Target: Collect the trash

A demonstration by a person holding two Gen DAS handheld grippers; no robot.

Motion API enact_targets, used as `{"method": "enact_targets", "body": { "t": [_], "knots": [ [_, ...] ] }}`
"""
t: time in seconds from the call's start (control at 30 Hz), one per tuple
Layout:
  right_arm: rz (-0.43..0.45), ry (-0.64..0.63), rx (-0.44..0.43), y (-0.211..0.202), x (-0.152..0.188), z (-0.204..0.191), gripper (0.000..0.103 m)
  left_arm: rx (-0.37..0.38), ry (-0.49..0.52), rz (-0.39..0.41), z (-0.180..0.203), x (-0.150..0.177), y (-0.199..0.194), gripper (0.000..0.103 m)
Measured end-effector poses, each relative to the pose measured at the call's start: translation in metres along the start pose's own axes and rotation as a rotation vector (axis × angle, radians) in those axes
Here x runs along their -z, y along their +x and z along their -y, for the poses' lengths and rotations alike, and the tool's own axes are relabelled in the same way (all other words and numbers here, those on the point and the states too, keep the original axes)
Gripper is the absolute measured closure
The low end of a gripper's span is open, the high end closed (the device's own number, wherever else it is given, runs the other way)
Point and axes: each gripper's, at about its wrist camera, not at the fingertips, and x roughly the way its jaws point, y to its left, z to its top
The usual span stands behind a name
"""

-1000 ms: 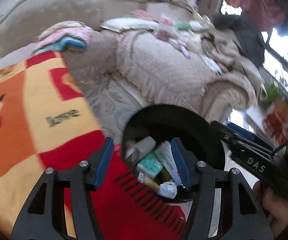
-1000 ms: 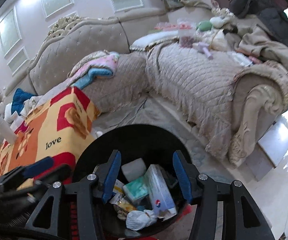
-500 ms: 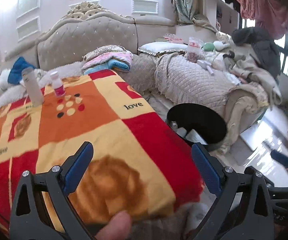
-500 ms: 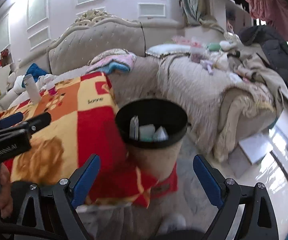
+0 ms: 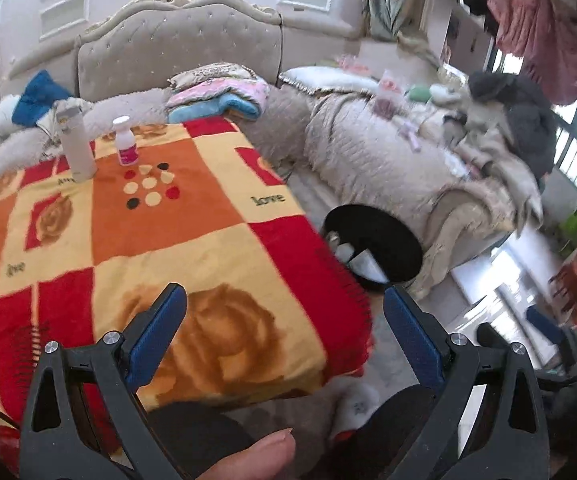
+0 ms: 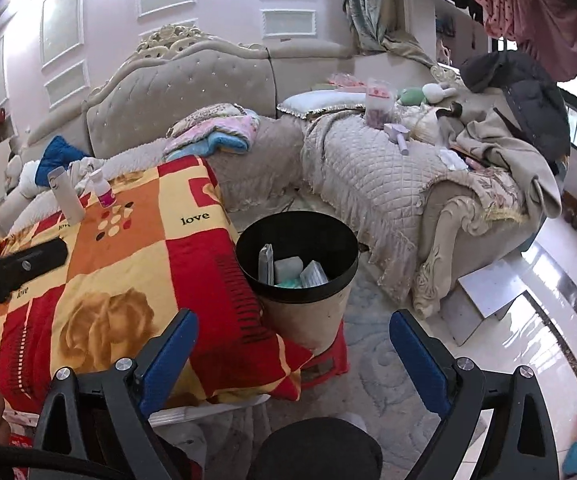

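Blue-padded jaws of the left gripper (image 5: 284, 330) gape empty; the right gripper (image 6: 293, 354) is opening, nothing between its pads.
Beyond them a red-and-orange blanket (image 6: 128, 264) hides the table; beside its edge stands the black-rimmed trash bin (image 6: 297, 276), holding wrappers and packets, its base partly covered by the blanket's corner.

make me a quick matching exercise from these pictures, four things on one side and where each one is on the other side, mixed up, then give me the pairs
1. small pink-labelled bottle
2. trash bin
3. folded pink and blue blanket
4. dark jacket

A. on the sofa seat behind the table
B. on the patterned tablecloth
C. piled at the sofa's far right end
D. on the floor beside the table

Pairs: 1-B, 2-D, 3-A, 4-C
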Motion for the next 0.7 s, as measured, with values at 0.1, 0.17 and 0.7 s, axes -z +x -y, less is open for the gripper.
{"method": "enact_targets", "body": {
  "t": [0.1,0.17,0.7],
  "knots": [
    [-0.025,-0.009,0.007,0.001,-0.004,-0.003,0.008,-0.072,0.05,-0.004,0.007,0.002,0.003,0.004],
    [-0.033,-0.024,0.024,0.004,-0.007,-0.004,0.008,-0.074,0.05,-0.009,0.008,0.003,0.005,0.004],
    [-0.032,-0.053,0.052,0.015,-0.025,-0.006,0.008,-0.081,-0.023,-0.029,-0.008,0.004,0.016,0.004]
  ]
}}
